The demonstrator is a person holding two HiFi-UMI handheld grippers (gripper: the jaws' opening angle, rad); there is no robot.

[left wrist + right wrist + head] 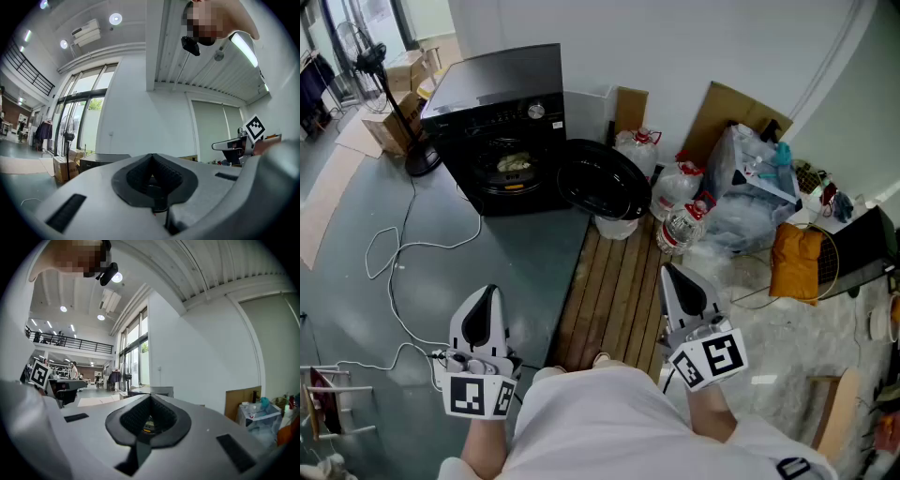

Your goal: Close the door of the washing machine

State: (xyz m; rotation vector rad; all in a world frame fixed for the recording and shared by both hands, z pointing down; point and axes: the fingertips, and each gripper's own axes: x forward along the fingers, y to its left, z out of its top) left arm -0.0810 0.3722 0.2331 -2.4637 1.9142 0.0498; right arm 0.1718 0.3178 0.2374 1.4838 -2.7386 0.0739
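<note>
Left claw [491, 292] and right claw [668, 274] sit closed, empty; one washing machine door [600, 178] open.

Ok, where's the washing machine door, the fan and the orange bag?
washing machine door [602, 180]: head view, middle of the dark round door, which stands open.
fan [370, 58]: head view, its round head.
orange bag [794, 261]: head view, middle of its side.

We record the washing machine [502, 122] and its door [602, 180] as black. Left gripper [489, 292] and right gripper [670, 274]: pale grey shells, black pads, black-and-white square markers. Floor [520, 267] grey; slatted boards [614, 291] brown; bag [795, 261] mustard-orange.
</note>
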